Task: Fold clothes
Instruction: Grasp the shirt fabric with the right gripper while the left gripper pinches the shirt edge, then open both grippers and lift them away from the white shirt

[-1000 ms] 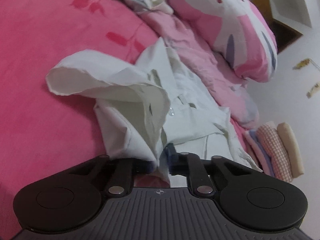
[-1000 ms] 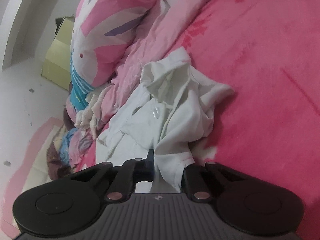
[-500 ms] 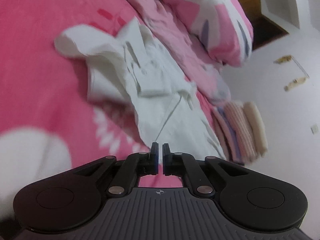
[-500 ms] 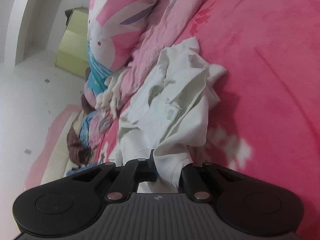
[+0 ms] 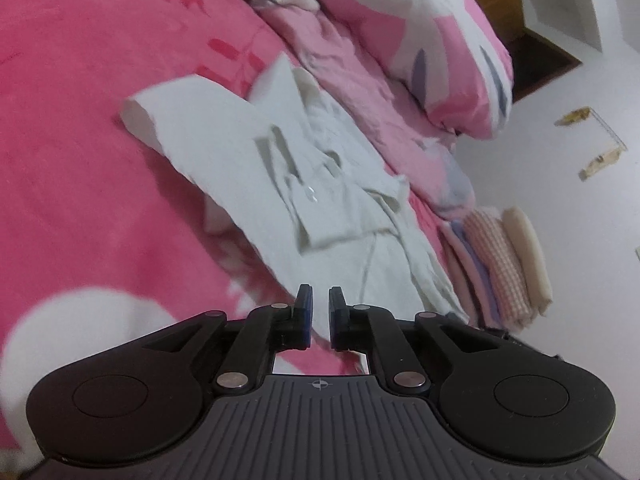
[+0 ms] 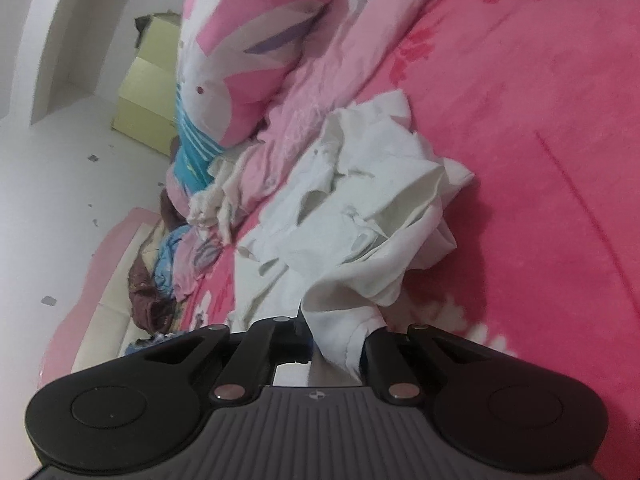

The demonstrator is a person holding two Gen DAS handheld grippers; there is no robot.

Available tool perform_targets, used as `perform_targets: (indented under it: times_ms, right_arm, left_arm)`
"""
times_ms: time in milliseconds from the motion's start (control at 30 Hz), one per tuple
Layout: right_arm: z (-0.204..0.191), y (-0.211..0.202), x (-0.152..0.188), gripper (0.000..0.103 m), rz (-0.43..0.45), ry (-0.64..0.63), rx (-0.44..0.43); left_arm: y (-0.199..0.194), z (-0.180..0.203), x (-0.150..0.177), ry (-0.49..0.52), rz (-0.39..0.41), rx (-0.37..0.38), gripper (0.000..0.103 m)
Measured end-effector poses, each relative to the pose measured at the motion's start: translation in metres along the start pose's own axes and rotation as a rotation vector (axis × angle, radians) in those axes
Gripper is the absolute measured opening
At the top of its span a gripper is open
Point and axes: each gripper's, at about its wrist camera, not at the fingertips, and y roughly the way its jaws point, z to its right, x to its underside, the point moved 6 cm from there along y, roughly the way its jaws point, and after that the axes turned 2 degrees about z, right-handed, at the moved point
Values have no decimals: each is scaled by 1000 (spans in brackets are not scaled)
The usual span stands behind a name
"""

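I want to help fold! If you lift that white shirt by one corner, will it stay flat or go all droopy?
Probably droopy: the white shirt already sags in soft folds where the right gripper pinches its edge. It looks thin and crumpled, so likely light. On the fuzzy pink blanket it would probably bunch rather than slide.

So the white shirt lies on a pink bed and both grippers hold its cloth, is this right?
Not quite. Only the right gripper holds the white shirt: the right wrist view shows cloth pinched there. In the left wrist view the left gripper is opening and holds nothing. The bed is pink.

Pink pillow [image 5: 420, 40] on pink bedspread [image 5: 80, 120]; yellow box [image 6: 148, 104] beyond
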Motion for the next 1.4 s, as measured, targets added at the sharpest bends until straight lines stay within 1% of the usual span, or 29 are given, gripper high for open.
perform_targets:
  times_ms: [33,67,100,133,167,200,233,267,300,333,367,400,433,467,567,633,667,700,733,767,800,833,900,1067,1233,1300,1400]
  right_arm:
    - [3,3,1,8,-5,4,8]
    - [7,4,1,9,-7,8,15]
    - [11,5,0,14,-7,14,24]
    - [17,6,1,18,-13,31,41]
    - [23,6,1,23,-19,47,56]
    - [24,5,2,23,-22,63,49]
    - [26,4,3,25,-25,77,42]
    - [25,1,4,30,-29,83,43]
    - [24,-2,5,38,-31,85,43]
    - [23,-2,5,40,-30,84,43]
    - [22,-2,5,42,-29,83,43]
    - [22,3,2,43,-25,83,48]
    - [22,8,0,43,-21,83,52]
    - [22,13,-2,43,-17,83,56]
    - [20,28,-11,43,12,76,56]
    - [19,38,-15,42,37,68,51]
    - [18,41,-17,37,49,62,50]
    - [17,45,-18,31,60,49,57]
    - [17,48,-19,26,65,44,55]
    - [17,52,-20,13,70,41,53]
    - [18,53,-20,10,70,52,41]
    - [20,55,-20,9,69,62,30]
    - [18,52,-21,8,67,58,13]
    - [13,34,-15,6,31,66,-13]
    - [11,6,-2,6,-4,86,-15]
    - [11,-9,7,6,-21,89,-11]
    - [14,-26,25,7,-47,93,0]
  left_arm:
    - [0,-3,-5,-1,8,-6,12]
    - [-1,-5,-9,1,17,-14,21]
    - [-2,-8,-14,3,26,-21,37]
    - [-2,-11,-18,4,35,-28,44]
    - [-1,-14,-20,1,20,-38,56]
    - [2,-17,-21,-3,-2,-49,65]
    - [4,-20,-20,-12,-25,-53,67]
    - [7,-22,-17,-21,-47,-55,69]
    - [9,-22,-16,-29,-50,-51,72]
    - [12,-23,-16,-37,-46,-44,74]
    - [14,-23,-16,-44,-43,-38,81]
    - [17,-23,-19,-60,-30,-26,91]
    - [22,-23,-23,-77,-12,-15,95]
    - [28,-22,-27,-74,8,-19,99]
    - [50,-17,-37,-39,62,-51,99]
    - [61,-8,-42,22,65,-75,97]
    - [66,-5,-43,50,62,-84,83]
    - [71,-3,-44,76,59,-92,49]
    - [76,-4,-43,68,40,-98,31]
    - [81,-7,-41,48,15,-103,15]
    - [82,-7,-39,46,12,-105,12]
    - [81,-7,-37,48,15,-107,9]
    - [74,-2,-34,55,20,-93,6]
    - [50,13,-20,29,-5,-30,5]
    - [23,27,3,12,-43,2,5]
    - [8,27,14,9,-51,0,5]
    - [-5,20,28,33,-72,-33,6]
